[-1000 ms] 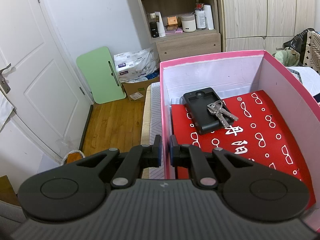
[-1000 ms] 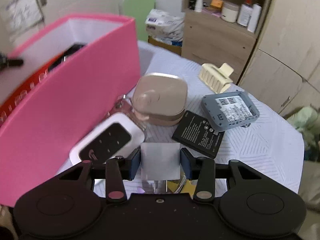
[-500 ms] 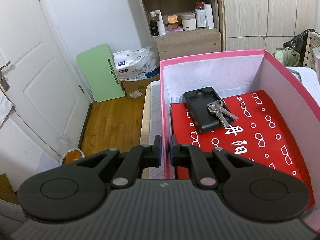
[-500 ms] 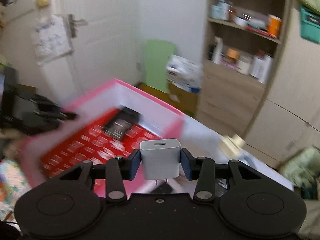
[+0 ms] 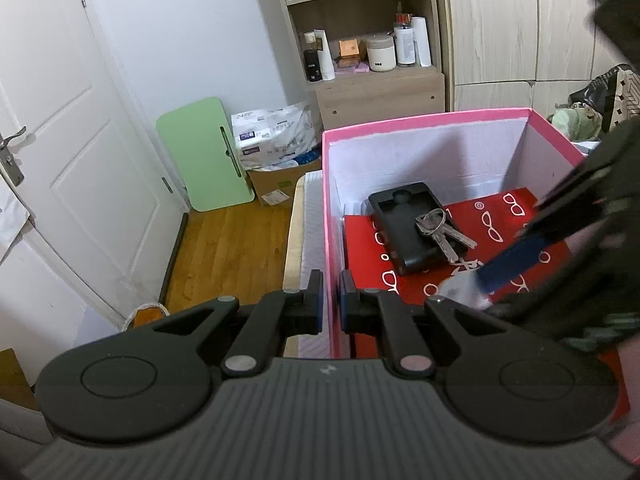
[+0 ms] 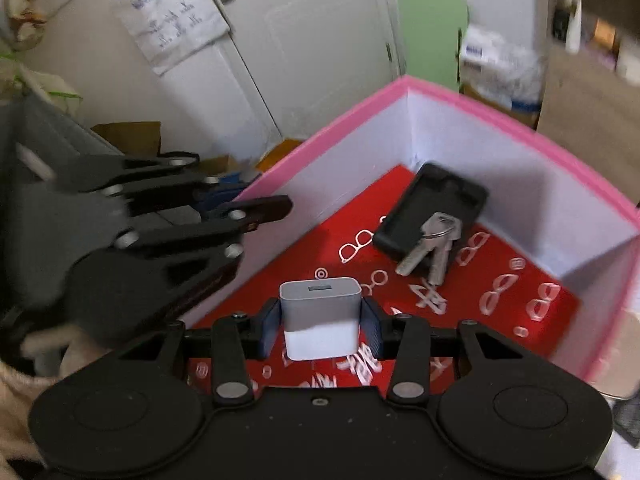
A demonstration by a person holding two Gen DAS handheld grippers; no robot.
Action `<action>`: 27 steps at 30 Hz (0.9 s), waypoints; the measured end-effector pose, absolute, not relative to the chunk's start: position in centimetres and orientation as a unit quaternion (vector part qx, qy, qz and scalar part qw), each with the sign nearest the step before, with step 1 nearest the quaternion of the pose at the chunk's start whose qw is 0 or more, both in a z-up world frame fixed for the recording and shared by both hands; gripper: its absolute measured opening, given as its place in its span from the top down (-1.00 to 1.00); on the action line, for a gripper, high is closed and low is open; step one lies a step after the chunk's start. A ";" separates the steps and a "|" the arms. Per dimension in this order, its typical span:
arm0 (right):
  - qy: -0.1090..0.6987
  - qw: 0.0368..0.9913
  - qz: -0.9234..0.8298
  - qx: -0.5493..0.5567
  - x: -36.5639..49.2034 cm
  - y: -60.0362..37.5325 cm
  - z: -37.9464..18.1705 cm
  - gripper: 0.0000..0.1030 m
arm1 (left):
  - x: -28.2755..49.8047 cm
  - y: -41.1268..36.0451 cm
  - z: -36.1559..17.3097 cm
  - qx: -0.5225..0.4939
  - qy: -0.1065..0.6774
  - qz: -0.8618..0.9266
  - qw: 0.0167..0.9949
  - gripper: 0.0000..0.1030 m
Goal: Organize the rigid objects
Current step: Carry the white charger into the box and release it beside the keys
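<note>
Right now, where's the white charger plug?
In the right wrist view, the white charger plug sits clamped in the right gripper, held over the pink box's red floor, nearer the camera than the keys.

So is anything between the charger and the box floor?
Nothing visible. The right gripper holds the charger over bare red lining; the keys and black case lie further back in the box.
</note>
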State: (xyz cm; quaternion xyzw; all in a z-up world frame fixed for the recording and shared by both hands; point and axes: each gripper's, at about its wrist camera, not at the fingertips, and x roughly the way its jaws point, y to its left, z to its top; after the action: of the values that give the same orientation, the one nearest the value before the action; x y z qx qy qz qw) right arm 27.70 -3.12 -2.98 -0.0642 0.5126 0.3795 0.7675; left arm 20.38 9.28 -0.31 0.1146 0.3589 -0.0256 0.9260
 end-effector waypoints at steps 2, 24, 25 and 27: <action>0.512 0.780 0.354 -0.066 28.2 -2.5 -3.8 0.05 | 20.3 9.3 -0.3 0.115 0.357 -0.027 0.927 0.84; 0.412 0.857 0.307 0.037 20.1 -17.7 1.2 -0.09 | 20.2 9.3 -0.2 0.113 0.355 -0.028 0.928 0.85; 0.412 0.857 0.307 0.029 19.7 -18.1 0.9 -0.13 | 20.2 9.3 -0.2 0.114 0.356 -0.028 0.927 0.85; 0.413 0.858 0.307 0.007 19.1 -18.7 -0.1 -0.14 | 20.3 9.2 -0.2 0.114 0.359 -0.029 0.926 0.85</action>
State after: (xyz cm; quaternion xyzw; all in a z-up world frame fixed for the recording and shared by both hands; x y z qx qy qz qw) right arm 19.07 -18.69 -0.07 0.0068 0.4127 0.3066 0.8577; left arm 20.31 9.22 -0.24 0.1143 0.3587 -0.0288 0.9260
